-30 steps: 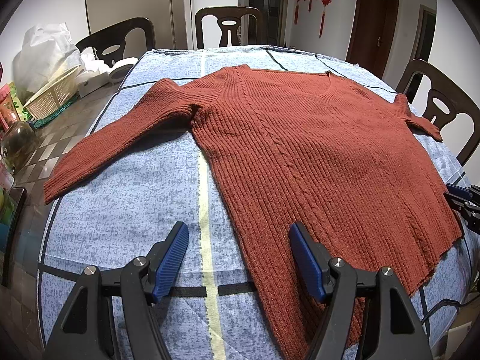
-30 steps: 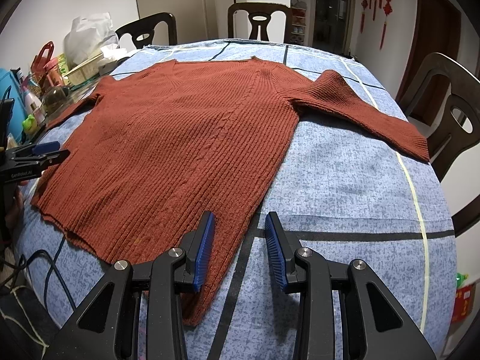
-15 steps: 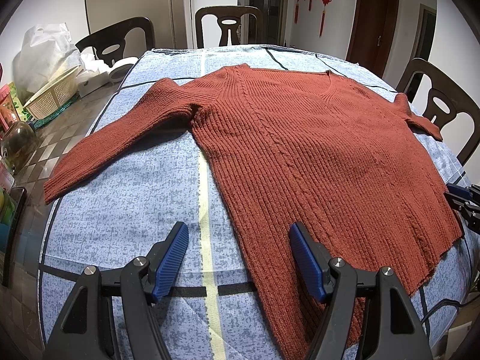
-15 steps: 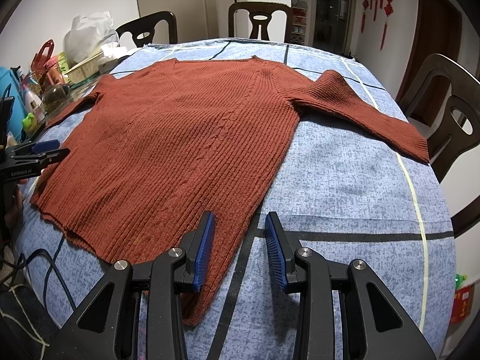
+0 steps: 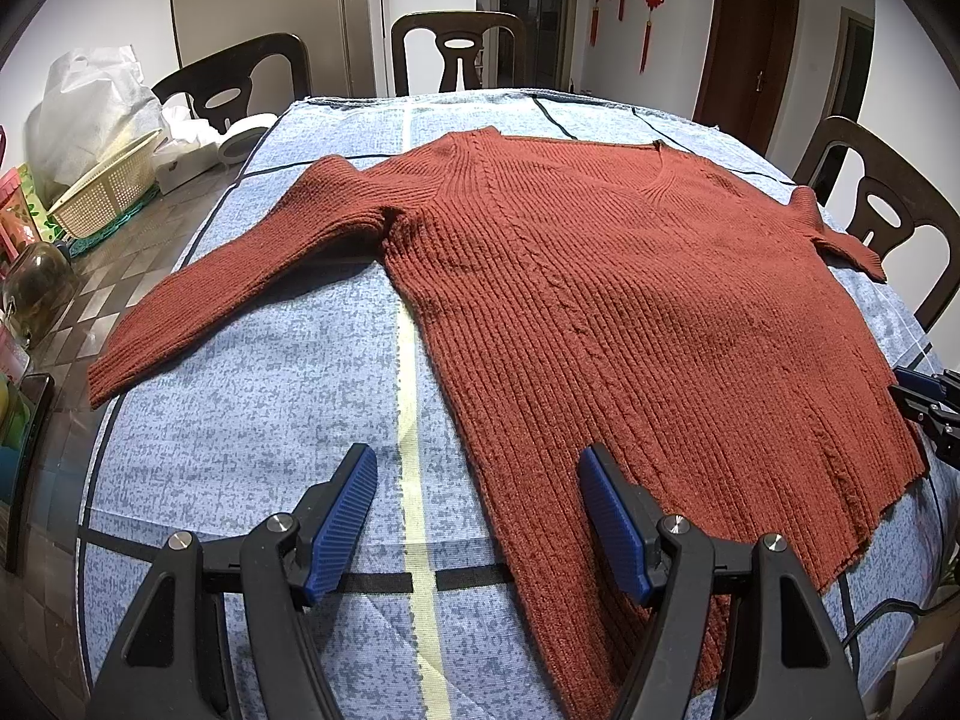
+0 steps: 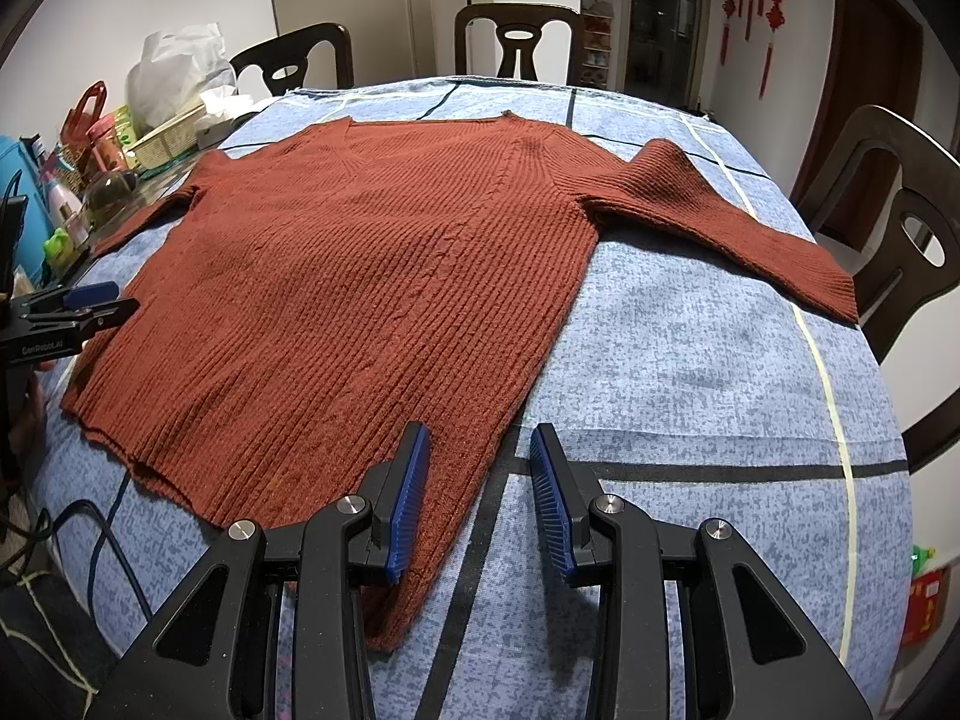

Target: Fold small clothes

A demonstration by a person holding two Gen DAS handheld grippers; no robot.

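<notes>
Two views: one rust-red garment, no fold made so far.

Left wrist view, garment: a ribbed sweater [image 5: 630,300] lies flat and face up on the blue patterned cloth [image 5: 270,396] that covers the tabletop, neckline toward the far chairs, hem toward the camera.

Left wrist view, sleeve: the left sleeve [image 5: 240,276] runs out straight toward the tabletop's cluttered edge, its cuff at the cloth's border.

Left wrist view, jaws: the left gripper [image 5: 480,516] hangs over the sweater's near left corner with jaws spread wide and nothing between them; one pad sits over the knit, the other over bare cloth.

Right wrist view, garment: the same sweater fills the middle of the cloth, its right sleeve [image 6: 738,222] stretched toward a dark chair [image 6: 900,228].

Right wrist view, jaws: the right gripper [image 6: 480,498] hovers at the near right hem corner, jaws apart and empty, straddling the sweater's side edge.

Step in hand: by the look of it, the opening one, with the garment spread and both tools poised at the hem.

Next move: likely a descent onto an edge or a sleeve; each pair of jaws would need to close on the knit alone, not the cloth beneath, and lift evenly so the loose ribbing does not drag askew.
</notes>
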